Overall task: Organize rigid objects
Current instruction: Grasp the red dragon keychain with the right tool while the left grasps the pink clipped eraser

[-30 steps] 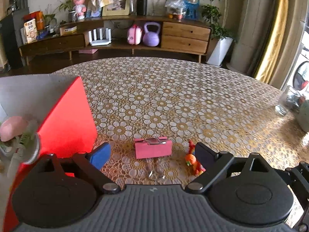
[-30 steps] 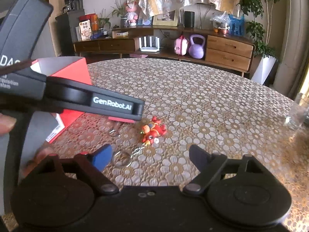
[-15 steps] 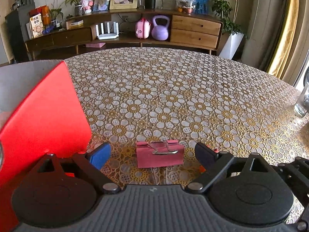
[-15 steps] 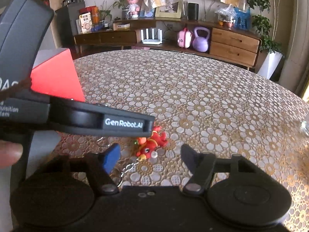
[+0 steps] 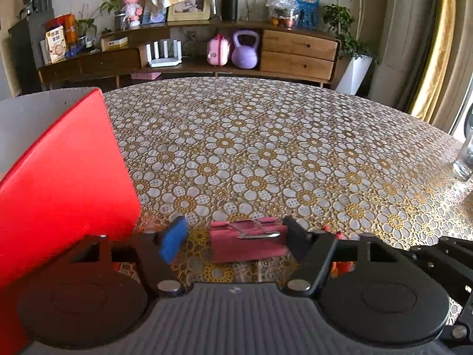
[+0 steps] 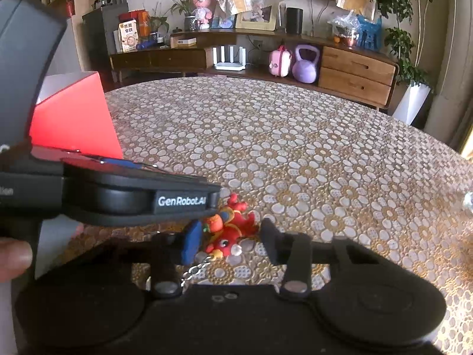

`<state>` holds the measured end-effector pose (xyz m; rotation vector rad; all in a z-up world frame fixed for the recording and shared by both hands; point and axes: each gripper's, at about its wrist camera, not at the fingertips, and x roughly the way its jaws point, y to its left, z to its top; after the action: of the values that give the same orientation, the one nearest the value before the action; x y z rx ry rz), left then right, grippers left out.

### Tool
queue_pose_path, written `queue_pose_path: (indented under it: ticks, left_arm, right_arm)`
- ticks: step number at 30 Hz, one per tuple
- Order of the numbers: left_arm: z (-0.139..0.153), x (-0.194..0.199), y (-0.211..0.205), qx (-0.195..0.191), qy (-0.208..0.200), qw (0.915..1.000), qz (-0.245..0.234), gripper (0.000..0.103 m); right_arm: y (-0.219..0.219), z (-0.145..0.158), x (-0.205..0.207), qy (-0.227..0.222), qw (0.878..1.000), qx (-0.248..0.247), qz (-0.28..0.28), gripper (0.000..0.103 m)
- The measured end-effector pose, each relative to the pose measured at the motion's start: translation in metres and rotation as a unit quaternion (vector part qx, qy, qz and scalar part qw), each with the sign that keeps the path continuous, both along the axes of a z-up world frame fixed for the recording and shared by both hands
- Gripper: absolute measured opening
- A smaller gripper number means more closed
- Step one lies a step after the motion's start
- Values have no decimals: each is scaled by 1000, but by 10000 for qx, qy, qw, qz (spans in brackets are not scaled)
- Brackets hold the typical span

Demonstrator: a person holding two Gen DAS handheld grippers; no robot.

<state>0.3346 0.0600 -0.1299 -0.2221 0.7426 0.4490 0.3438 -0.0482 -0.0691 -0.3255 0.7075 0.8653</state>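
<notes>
Two grippers close in over a flower-patterned lace tablecloth (image 5: 266, 153).
Left gripper (image 5: 236, 236) narrows around a flat pink clip (image 5: 248, 244) lying crosswise, bottom centre; right gripper (image 6: 230, 242) narrows around a lumpy red keychain figure (image 6: 230, 230), chain toward camera.

You are facing open bench (image 5: 266, 148) toward twelve o'clock; the red box (image 5: 59, 183) is blocking nine o'clock, a glass (image 5: 465, 159) is standing at two.
</notes>
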Motion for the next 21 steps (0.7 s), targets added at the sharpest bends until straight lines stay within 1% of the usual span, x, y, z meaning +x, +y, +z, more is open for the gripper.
queue_pose_path:
  ticks: [1, 3, 5, 12, 21]
  left_arm:
    - [1, 0, -1, 6, -7, 10000, -35, 52]
    - [2, 3, -2, 39, 27, 10000, -56, 52]
    - [3, 3, 0, -12, 27, 10000, -65, 52]
    - [11, -10, -1, -116, 62, 9997, -217, 52]
    - [47, -39, -17, -183, -67, 9977, -646, 52]
  right_arm:
    - [1, 1, 1, -11, 10000, -15, 4, 38]
    - [1, 1, 0, -20, 10000, -46, -23, 37]
    - [0, 2, 1, -25, 9999, -73, -101, 37]
    - [-24, 17, -4, 109, 9990, 148, -416, 37]
    - [-58, 55, -36, 5, 9987, 156, -486, 37]
